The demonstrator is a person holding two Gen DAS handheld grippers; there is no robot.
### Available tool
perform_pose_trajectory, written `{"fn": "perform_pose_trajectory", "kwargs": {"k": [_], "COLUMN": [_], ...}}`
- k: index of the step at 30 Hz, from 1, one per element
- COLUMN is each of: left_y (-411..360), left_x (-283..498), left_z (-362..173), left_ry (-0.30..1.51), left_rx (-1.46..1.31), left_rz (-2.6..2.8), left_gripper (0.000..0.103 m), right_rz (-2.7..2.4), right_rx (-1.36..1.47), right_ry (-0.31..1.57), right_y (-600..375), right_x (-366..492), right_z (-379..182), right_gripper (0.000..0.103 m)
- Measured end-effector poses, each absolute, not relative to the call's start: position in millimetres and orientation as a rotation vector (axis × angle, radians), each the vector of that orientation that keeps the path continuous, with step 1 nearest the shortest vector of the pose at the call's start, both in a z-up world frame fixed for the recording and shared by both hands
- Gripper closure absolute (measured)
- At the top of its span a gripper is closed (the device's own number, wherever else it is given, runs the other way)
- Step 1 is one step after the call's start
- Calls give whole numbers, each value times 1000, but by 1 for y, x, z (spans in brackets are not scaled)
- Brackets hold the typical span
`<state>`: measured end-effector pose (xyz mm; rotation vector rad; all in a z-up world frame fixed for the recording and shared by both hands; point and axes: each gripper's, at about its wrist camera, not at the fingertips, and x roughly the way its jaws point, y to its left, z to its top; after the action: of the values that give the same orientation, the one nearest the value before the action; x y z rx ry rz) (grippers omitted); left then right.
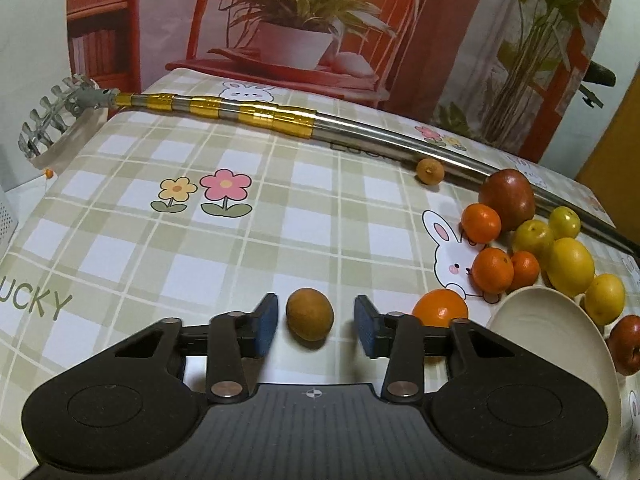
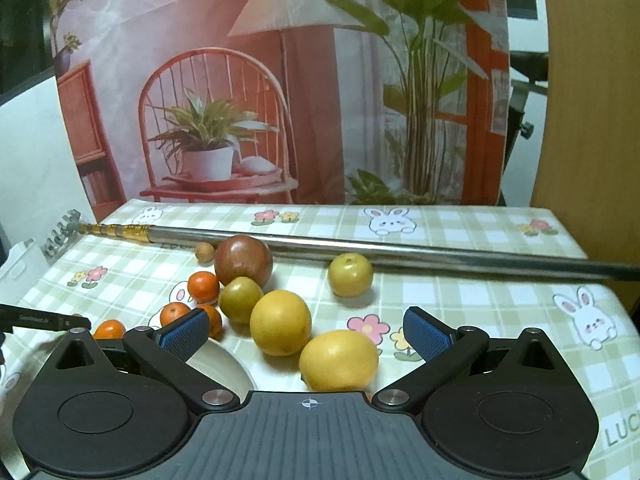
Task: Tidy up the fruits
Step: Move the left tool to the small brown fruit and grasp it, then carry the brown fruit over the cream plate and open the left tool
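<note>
1. Fingers of my left hand-held gripper (image 1: 316, 326) stand spread, released, with a small brown fruit (image 1: 309, 313) lying on the desk (image 1: 160, 240) between the blue pads (image 1: 265, 323); I see a gap on each side, so nothing is gripped.
2. My right hand-held gripper (image 2: 306, 330) is also released, its jaws wide apart over a yellow lemon (image 2: 338, 360) that sits between them without touching either pad.
3. Just beside the left gripper, to its right, I see a cream plate (image 1: 560, 344), tilted in the fisheye view, with an orange (image 1: 440, 307) near its left rim and a red apple (image 1: 626, 344) past its right edge.
4. Beyond the plate the rest of the fruit is bunched together: two small tangerines (image 1: 493, 271) touching each other, a third tangerine (image 1: 481, 223), two yellow lemons (image 1: 570, 266), two yellow-green plums (image 1: 534, 238), and a large dark red apple (image 1: 508, 199) at the back of the cluster.
5. From the right wrist view, one yellow-green plum (image 2: 350, 274) lies apart from the group, near the pole.
6. Farther on, a second small brown fruit (image 1: 430, 170) rests just beside a long metal telescopic pole (image 1: 360, 128) that lies across the desk, its gold-banded end carrying a metal rake head (image 1: 52, 114) at the far left edge.
7. Behind the desk hangs a printed backdrop (image 2: 280, 80) of a chair, potted plants and a lamp.
</note>
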<state>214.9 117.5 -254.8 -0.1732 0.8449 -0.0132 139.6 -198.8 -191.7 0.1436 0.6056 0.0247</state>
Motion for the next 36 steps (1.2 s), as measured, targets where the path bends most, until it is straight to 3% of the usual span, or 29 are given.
{"fn": "perform_pose_trajectory", "kwargs": {"k": [1,2,20,29,36], "left_y": [117,116,93,57,42], "left_x": [214,213,172,152,148], "left_z": [-255,-255,-223,-219,-231], "left_ry": [845,846,754,722,746], "left_rx": [-168,-164,-177,-182,-173], "left_rz": [-12,-13,-94,-206,-256], "left_gripper": [76,76,76,76,76], "right_rz": [25,27,33,34,20], "right_rx": [143,140,181,188,189], "right_ry": [607,607,574,596,598], "right_y": [-199,-199,-209,-215,-221], "right_x": [140,139,133,134,133], "right_z": [-192,-193,-196,-209,-214], "right_gripper": [0,0,2,12,12]}}
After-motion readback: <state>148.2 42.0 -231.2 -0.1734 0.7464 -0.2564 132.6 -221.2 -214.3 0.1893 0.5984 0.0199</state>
